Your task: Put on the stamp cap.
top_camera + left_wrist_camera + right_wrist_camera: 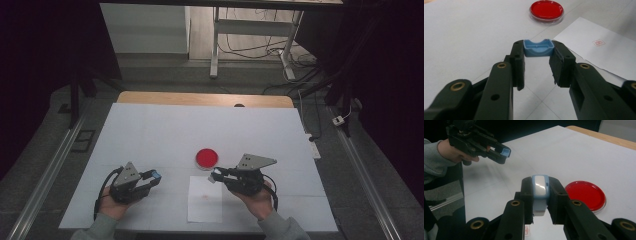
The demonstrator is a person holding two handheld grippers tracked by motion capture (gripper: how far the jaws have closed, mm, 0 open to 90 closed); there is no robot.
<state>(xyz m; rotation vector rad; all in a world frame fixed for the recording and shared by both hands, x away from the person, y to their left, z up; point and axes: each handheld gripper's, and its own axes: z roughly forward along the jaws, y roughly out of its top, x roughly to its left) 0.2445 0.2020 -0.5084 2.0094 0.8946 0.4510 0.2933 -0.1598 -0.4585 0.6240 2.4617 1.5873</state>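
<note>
White table cover (150, 135); wooden table edge (200, 98) beyond.

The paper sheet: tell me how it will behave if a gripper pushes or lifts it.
The sheet looks thin and lies flat on the table, so it is probably floppy and would droop if lifted by one edge. It is likely very light, so a push may slide it or buckle it. With no raised edge, a gripper may struggle to get under it.

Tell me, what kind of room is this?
Probably a lab or recording workroom, not a home. A white-covered table stands between dark curtains, with cables on the floor behind it. A person holds the left gripper and right gripper, near a red ink pad and stamped paper.
</note>
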